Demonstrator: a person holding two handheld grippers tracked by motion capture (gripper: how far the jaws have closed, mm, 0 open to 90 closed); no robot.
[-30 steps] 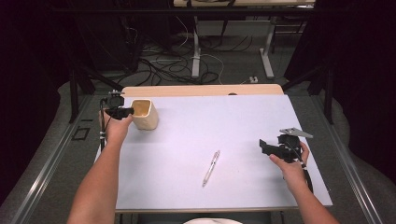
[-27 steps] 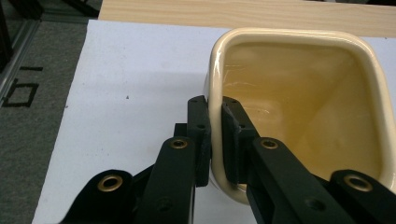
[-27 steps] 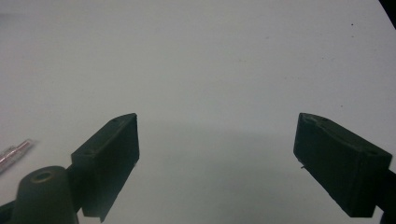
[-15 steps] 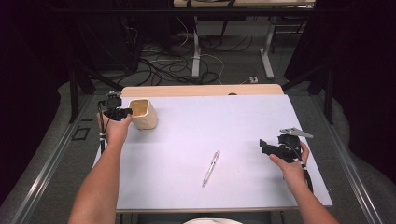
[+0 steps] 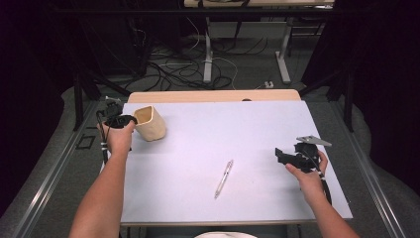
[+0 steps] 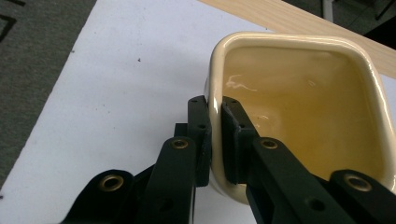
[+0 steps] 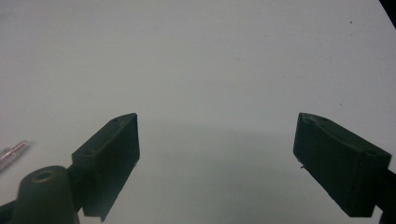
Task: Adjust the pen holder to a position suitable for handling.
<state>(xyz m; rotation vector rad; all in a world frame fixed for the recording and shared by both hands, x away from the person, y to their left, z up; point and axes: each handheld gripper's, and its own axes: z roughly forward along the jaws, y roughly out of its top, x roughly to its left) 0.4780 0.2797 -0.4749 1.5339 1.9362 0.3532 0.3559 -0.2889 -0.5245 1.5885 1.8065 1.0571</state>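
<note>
The left gripper [image 6: 215,140] pinches the glossy cream cup's [image 6: 299,116] rounded-square rim. The right gripper [image 7: 217,163] gapes wide over the matte white table [image 7: 210,60].

cup [image 6: 299,107]: right wall and base cut off by the left gripper view's edges; rim section hidden between the jaws | pen [image 7: 11,150]: only its clear tip shows at the right gripper view's left edge, blurred | pen [image 5: 224,178] in high view: too small to read any marking | white round object [image 5: 225,235]: cut off by bottom edge, unidentifiable
</note>
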